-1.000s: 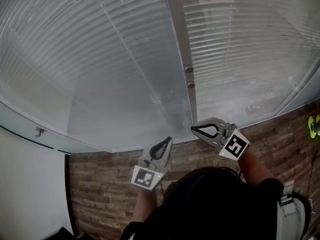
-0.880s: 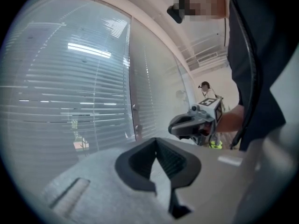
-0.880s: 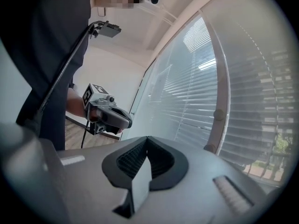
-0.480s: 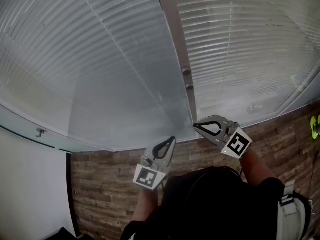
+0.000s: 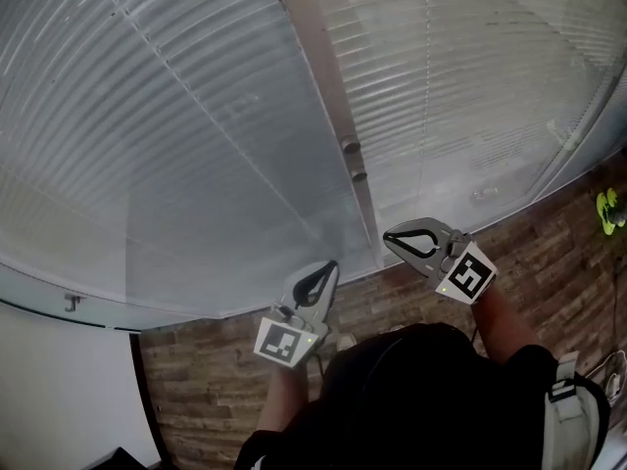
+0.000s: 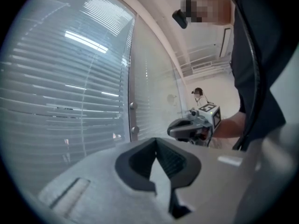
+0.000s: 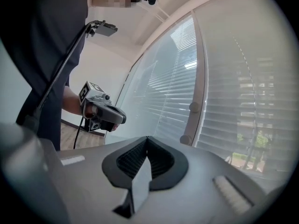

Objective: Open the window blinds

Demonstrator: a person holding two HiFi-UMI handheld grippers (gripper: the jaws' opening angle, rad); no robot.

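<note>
Clenched on nothing: left tongs and right tongs, side by side, pointing at window blinds just ahead, not touching.

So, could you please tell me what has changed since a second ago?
The head view swung, so the window post sits further left in the picture; the left tongs and right tongs drifted slightly. Nothing was gripped or released: both stay shut and empty, blinds still down.
</note>
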